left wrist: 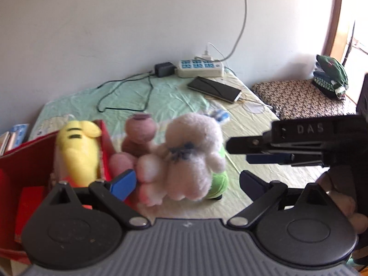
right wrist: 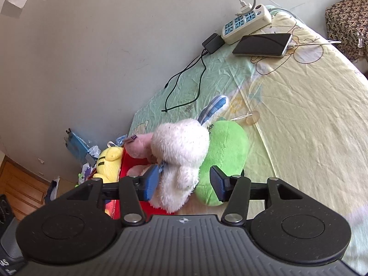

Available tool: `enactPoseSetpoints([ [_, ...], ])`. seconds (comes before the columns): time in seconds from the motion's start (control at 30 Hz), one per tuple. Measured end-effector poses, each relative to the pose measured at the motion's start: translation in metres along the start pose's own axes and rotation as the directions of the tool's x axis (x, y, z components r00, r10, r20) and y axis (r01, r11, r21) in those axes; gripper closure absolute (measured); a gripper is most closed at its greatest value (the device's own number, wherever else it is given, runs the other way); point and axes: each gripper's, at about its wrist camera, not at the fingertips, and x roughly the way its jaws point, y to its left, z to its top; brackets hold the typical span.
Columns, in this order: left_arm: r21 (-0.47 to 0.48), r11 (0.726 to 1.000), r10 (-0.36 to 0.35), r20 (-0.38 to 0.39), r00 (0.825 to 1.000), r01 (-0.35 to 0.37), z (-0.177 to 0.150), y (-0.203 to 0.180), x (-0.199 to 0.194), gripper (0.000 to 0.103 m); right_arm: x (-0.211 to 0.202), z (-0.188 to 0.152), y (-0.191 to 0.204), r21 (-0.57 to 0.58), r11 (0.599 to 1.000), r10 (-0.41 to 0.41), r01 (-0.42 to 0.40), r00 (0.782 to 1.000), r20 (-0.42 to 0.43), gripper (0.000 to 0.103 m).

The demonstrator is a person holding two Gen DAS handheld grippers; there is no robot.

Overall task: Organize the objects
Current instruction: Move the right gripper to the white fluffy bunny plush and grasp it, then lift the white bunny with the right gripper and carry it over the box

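Both hand-held grippers wide open, empty; fluffy white plush rabbit [right wrist: 181,158], blue-striped ears, between right's fingers.

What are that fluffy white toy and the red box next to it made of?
The white toy looks like soft plush fabric: its surface is fuzzy and matted, with a stuffed shape. The red box seems to be thin cardboard or card, judging by its flat, matte, sharp-edged walls; I can't be sure.
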Motion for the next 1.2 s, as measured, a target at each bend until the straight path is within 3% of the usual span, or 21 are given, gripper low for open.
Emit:
enactPoseSetpoints([
  [0.13, 0.002, 0.999, -0.050, -0.027, 0.998, 0.050, 0.000, -0.004, 0.023, 0.007, 0.010, 0.010, -0.002, -0.009, 1.000, 0.016, -0.017, 1.000, -0.015, 0.044],
  [0.3, 0.011, 0.998, -0.061, -0.054, 0.997, 0.061, 0.004, -0.005, 0.044, 0.023, 0.029, 0.016, -0.002, -0.027, 0.999, 0.025, -0.027, 0.997, -0.069, 0.043],
  [0.57, 0.001, 0.999, -0.051, -0.099, 0.994, 0.051, 0.007, 0.001, 0.069, 0.040, 0.054, 0.015, -0.002, -0.029, 0.999, 0.031, -0.034, 0.993, -0.114, 0.044],
  [0.67, -0.009, 0.999, -0.050, -0.103, 0.993, 0.049, 0.006, 0.002, 0.069, 0.045, 0.058, 0.011, -0.002, -0.023, 0.998, 0.048, -0.051, 0.990, -0.134, 0.057],
  [0.77, -0.008, 0.999, -0.046, -0.101, 0.994, 0.046, 0.004, 0.001, 0.067, 0.048, 0.054, 0.009, -0.001, -0.040, 0.998, 0.042, -0.047, 0.992, -0.121, 0.062],
  [1.2, 0.003, 0.988, -0.153, -0.048, 0.987, 0.153, -0.012, -0.013, 0.015, 0.051, 0.012, -0.018, 0.016, -0.086, 0.996, 0.010, -0.015, 0.998, -0.055, 0.065],
])
